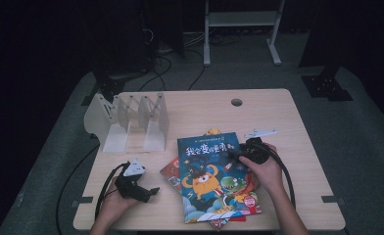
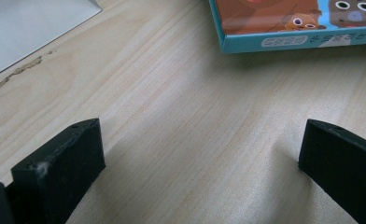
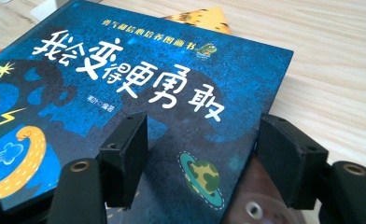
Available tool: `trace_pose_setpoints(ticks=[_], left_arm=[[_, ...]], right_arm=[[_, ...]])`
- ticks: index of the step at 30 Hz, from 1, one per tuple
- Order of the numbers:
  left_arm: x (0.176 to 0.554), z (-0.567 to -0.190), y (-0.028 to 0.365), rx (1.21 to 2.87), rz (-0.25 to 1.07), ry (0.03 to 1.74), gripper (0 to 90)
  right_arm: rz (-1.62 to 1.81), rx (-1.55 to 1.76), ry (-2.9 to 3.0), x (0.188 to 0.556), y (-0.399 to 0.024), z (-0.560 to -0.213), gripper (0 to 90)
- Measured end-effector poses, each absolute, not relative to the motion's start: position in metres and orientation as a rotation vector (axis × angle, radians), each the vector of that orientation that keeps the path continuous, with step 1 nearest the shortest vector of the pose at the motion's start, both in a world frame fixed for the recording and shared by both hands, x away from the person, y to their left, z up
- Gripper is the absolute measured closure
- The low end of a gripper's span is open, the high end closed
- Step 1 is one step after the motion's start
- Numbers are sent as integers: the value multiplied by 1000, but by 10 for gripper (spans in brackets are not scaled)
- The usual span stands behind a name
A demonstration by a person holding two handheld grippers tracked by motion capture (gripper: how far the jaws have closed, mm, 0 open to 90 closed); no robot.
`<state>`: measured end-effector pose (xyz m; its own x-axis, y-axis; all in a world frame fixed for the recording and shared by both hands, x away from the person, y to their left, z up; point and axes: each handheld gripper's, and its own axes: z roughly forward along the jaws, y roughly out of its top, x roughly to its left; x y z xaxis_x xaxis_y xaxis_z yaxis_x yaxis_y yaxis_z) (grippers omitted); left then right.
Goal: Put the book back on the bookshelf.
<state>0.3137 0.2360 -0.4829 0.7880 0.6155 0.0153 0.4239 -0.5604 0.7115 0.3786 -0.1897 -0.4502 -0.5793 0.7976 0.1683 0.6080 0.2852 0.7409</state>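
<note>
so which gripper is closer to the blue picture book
Right. The right gripper sits over the blue picture book at its right edge, jaws open. The left gripper rests on the table, left of the book and apart from it.

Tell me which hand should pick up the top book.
Right. The right gripper is already over the blue book, open. The left gripper rests on bare table beside the stack.

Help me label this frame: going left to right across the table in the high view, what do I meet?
White file rack → left gripper → blue picture book on top of a small pile → right gripper over the book's right edge.
</note>
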Motion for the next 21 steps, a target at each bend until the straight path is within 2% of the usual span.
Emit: trace_pose_setpoints(ticks=[21], left_arm=[[314,-483,236,2249,340,766,0]], right_arm=[[1184,1153,2443,384,-151,-447,348]])
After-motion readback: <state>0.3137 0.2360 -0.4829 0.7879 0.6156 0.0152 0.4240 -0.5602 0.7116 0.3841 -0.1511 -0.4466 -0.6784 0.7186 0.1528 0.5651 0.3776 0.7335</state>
